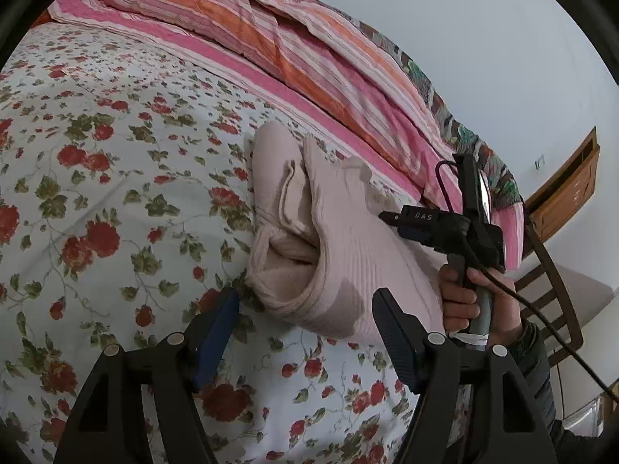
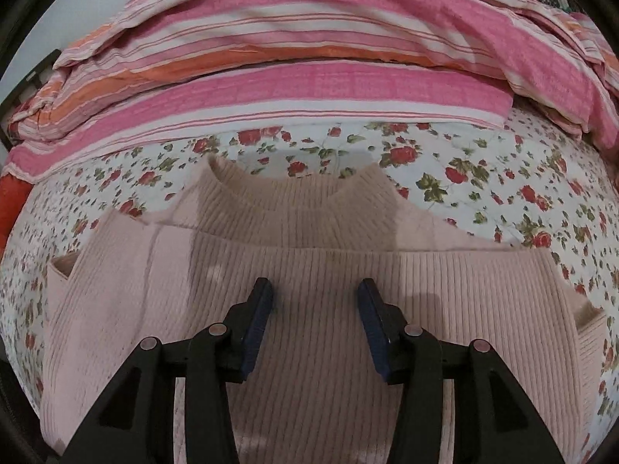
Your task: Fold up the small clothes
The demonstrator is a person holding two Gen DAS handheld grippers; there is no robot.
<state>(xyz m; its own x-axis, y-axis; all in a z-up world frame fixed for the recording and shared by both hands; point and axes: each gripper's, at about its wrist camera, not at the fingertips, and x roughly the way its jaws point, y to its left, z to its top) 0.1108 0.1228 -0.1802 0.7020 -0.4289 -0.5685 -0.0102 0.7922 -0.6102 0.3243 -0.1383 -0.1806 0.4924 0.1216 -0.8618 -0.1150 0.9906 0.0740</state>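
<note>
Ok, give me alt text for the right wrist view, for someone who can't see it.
A pale pink ribbed sweater lies partly folded on a floral bedsheet, collar away from the camera. The right gripper hangs over its middle, jaws apart with nothing between them. A pink and orange striped quilt is heaped behind.

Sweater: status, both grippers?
Left gripper open, empty. Right gripper open over sweater, nothing gripped. Sweater folded on bedsheet. Nothing in the way.
</note>
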